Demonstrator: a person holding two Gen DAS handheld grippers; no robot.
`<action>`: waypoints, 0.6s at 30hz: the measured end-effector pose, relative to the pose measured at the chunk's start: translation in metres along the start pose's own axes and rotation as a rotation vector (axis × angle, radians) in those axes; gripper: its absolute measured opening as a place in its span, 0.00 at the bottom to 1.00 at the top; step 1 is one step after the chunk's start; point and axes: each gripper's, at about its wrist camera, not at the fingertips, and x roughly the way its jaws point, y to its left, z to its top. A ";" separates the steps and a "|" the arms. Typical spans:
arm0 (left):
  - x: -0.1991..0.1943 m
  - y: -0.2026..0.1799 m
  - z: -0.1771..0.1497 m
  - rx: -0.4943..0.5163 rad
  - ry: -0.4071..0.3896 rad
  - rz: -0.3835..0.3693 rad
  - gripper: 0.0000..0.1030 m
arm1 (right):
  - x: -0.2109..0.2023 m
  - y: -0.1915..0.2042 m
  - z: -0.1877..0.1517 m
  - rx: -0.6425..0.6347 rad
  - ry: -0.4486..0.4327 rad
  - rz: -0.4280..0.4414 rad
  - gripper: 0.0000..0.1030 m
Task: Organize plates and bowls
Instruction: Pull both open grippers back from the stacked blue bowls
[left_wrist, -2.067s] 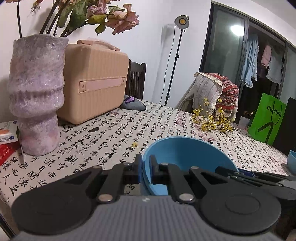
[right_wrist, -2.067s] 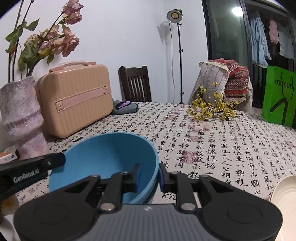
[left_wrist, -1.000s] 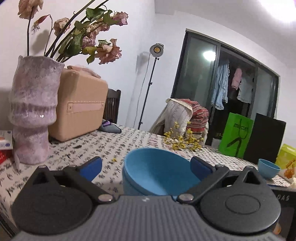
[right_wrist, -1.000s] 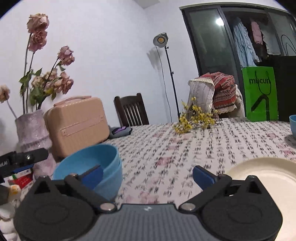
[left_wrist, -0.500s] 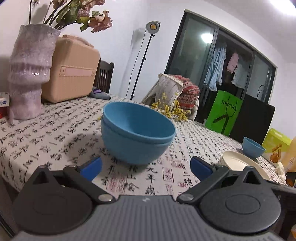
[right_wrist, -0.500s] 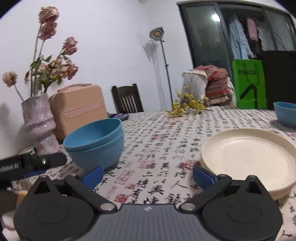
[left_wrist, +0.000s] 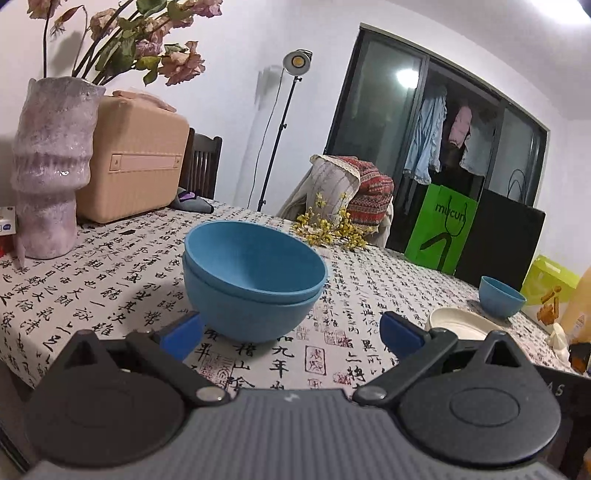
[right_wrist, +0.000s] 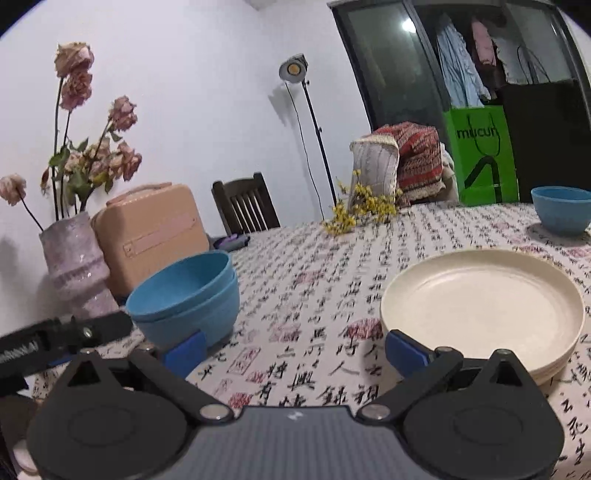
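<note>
Two blue bowls (left_wrist: 255, 280) sit nested on the tablecloth (left_wrist: 110, 266), so that stack looks done. Next job is probably the lone small bowl (right_wrist: 561, 214) at the far side, past the cream plates (right_wrist: 480, 310). Both the left gripper (left_wrist: 291, 332) and right gripper (right_wrist: 295, 350) hang low near the table edge, jaws wide apart, holding nothing.

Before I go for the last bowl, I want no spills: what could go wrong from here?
The small blue bowl sits beyond the cream plates; reaching over could clip them. The stacked blue bowls lie close to the left gripper; a swing might knock them.
</note>
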 end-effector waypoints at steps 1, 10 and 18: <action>0.000 0.001 0.001 -0.010 -0.007 0.001 1.00 | -0.001 -0.001 0.002 0.003 -0.007 0.002 1.00; 0.009 0.014 0.005 -0.090 -0.006 -0.017 1.00 | 0.006 -0.011 0.011 0.037 -0.012 -0.006 1.00; 0.010 0.018 0.009 -0.098 -0.062 -0.041 1.00 | 0.011 -0.007 0.014 -0.006 -0.011 0.017 1.00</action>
